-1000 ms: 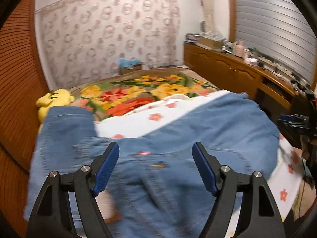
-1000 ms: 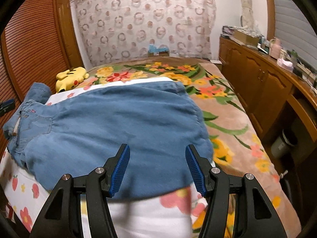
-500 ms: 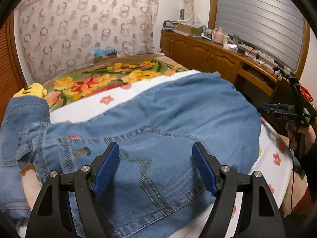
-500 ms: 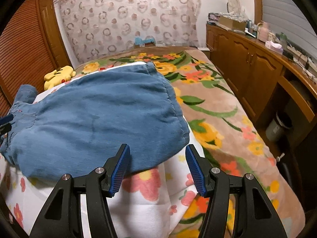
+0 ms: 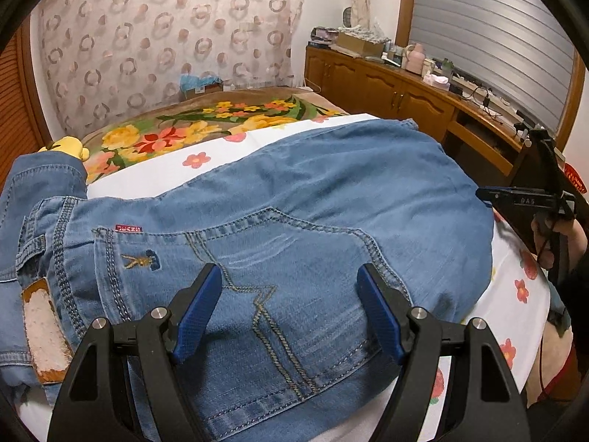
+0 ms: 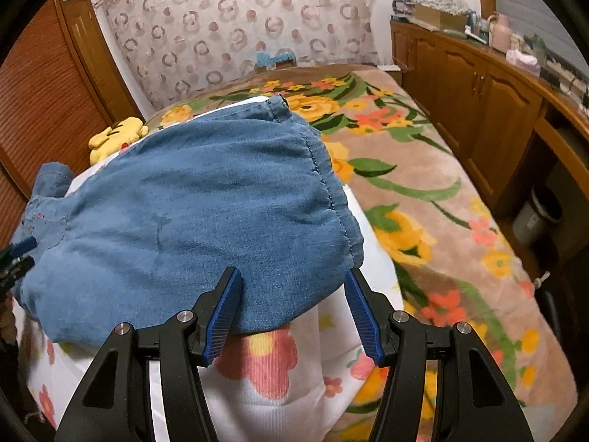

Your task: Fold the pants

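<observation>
Surface: a bed (image 6: pixel 434 199) covered by a tan blanket with yellow, orange and green flowers; over its near part lies a white cloth (image 6: pixel 272 379) printed with red and pink blossoms.
Pants: blue denim pants (image 5: pixel 294 199) lie flat on the white cloth, crosswise to the bed; the waistband and back pocket are at the left gripper's end, the hemmed leg ends (image 6: pixel 331 191) at the right gripper's end.
Pants, detail: a tan leather patch (image 5: pixel 44 331) sits on the waistband, and a small red tag (image 5: pixel 129 228) on the pocket's top edge.
Left gripper: the left gripper (image 5: pixel 291 313) hovers over the seat of the pants, blue-padded jaws spread wide, nothing between them.
Right gripper: the right gripper (image 6: pixel 294 309) is at the near corner of the leg ends, jaws spread and clear of the denim; in the left wrist view it appears at the right edge, held in a hand (image 5: pixel 552 235).
Plush toy: a yellow plush toy (image 6: pixel 116 136) lies at the bed's left edge, beyond the waistband.
Back wall: a sheer curtain (image 6: pixel 239 25) with pink ring motifs; a small blue box (image 6: pixel 276 59) stands at its foot.
Left side: reddish-brown slatted wooden doors (image 6: pixel 40 92).
Right side: a long wooden cabinet (image 6: pixel 475 84) with a cluttered top; a grey roller shutter (image 5: pixel 489 25) rises above it.
Floor: a grey bin (image 6: pixel 537 217) stands beside the cabinet.
</observation>
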Motion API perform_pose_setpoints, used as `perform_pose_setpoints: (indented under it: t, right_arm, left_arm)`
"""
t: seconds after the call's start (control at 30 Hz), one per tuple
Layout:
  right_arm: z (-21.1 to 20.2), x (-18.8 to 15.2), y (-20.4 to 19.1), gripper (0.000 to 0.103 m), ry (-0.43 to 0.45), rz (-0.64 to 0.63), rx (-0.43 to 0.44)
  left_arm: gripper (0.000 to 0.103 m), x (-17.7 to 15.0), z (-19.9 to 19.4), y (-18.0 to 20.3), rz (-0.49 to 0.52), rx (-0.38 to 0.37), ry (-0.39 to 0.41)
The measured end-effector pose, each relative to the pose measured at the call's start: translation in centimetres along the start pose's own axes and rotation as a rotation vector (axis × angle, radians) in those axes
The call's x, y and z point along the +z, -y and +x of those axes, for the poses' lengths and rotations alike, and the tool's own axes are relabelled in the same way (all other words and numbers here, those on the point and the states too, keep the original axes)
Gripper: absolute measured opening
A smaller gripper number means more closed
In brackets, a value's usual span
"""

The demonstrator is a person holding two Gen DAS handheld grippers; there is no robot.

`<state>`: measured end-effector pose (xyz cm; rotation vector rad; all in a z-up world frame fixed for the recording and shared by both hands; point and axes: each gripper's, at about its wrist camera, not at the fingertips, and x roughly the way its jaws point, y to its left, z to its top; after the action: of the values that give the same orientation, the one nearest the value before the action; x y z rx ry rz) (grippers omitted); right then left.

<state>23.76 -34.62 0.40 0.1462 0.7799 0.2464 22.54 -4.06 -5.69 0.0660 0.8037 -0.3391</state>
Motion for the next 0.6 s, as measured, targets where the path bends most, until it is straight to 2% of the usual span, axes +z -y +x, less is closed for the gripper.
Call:
perform_pose_setpoints:
  t: [0.2, 0.37, 0.5, 0.6]
  right_arm:
    - [0.1, -0.2, 0.9, 0.059, -0.011, 0.037, 0.042]
    - [0.3, -0.2, 1.5, 0.044, -0.015, 0.069, 0.096]
    - [0.2, -0.3, 1.0, 0.025, -0.012, 0.049, 0.108]
    - [-0.1, -0.5, 0.2, 0.018, 0.005, 0.004, 0.040]
  left_arm:
    - [0.077, -0.2, 0.3, 0.0, -0.003, 0.000, -0.006]
    - [0.077, -0.2, 0.3, 0.1, -0.004, 0.000, -0.005]
    - [0.077, -0.3, 0.5, 0.0, -0.005, -0.001, -0.005]
    - [0.077, -0.4, 0.4, 0.0, -0.004, 0.001, -0.003]
